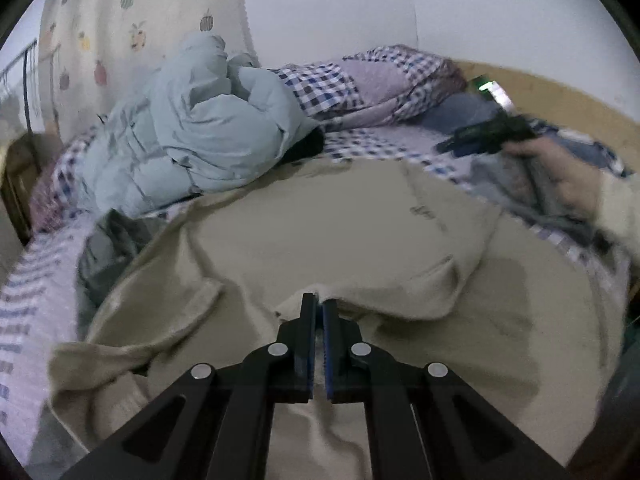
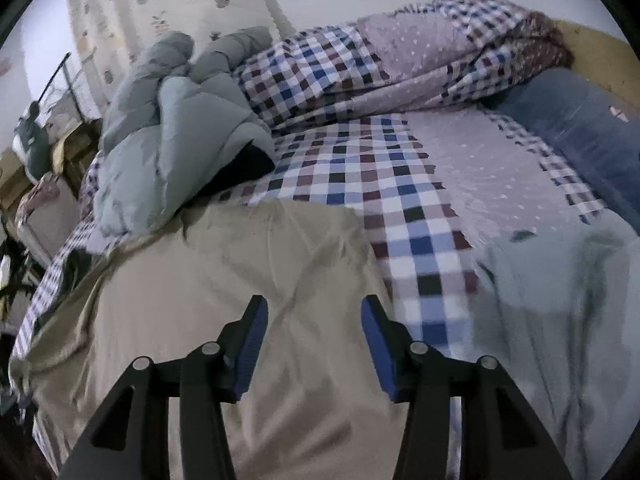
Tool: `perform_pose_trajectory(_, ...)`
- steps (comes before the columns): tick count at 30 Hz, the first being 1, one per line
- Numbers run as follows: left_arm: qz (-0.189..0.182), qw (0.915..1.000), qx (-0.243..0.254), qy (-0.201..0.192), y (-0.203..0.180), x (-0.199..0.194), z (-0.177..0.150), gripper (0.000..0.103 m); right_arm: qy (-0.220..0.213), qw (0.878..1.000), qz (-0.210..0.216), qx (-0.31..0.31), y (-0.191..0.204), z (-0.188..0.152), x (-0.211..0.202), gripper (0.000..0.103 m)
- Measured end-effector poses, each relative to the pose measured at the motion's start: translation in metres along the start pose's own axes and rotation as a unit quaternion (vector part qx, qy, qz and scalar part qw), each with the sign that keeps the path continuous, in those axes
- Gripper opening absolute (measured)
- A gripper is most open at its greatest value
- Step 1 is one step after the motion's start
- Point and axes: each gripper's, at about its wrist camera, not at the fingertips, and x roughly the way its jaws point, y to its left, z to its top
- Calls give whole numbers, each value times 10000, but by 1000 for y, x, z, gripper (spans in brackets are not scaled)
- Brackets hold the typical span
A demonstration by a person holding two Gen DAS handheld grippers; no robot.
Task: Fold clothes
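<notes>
Beige garment (image 1: 340, 216) cloth is pinched in the closed left tool (image 1: 319, 308); right tool (image 2: 314, 312) gapes empty above it. Folding looks barely begun.

Puffer jacket (image 2: 168, 128) crowding bed's far-left side

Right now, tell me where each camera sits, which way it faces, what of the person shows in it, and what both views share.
Left wrist: sits on the left gripper, looking down along its fingers, which are shut on a fold of the beige garment; the person's other hand with the right gripper shows far right.
Right wrist: sits on the right gripper, looking down over the same garment, fingers open and empty; no hand shows.
Shared: beige garment, pale blue puffer jacket, checked bedding.
</notes>
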Motion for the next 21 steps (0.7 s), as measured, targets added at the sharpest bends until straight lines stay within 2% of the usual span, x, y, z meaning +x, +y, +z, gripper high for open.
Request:
perform_pose_trajectory(7, -684, 9958, -595, -149, 10, -4, 8, 2, 672, 9964, -476, -192, 11, 39, 77, 52)
perform_pose_trajectory(15, -859, 9918, -934, -140, 25, -3, 9, 2, 1057, 9865, -1142, -510, 31, 47, 118, 52)
perform_pose_trajectory(19, -841, 9907, -1067, -111, 33, -4, 8, 2, 1260, 9827, -1237, -556, 38, 39, 129, 50)
perform_pose_trajectory(20, -821, 9903, -1119, -90, 35, -4, 8, 2, 1287, 9815, -1282, -601, 40, 38, 131, 48)
perform_pose_trajectory(21, -801, 9899, -1172, -69, 37, -4, 9, 2, 1311, 9797, -1376, -644, 40, 37, 133, 29)
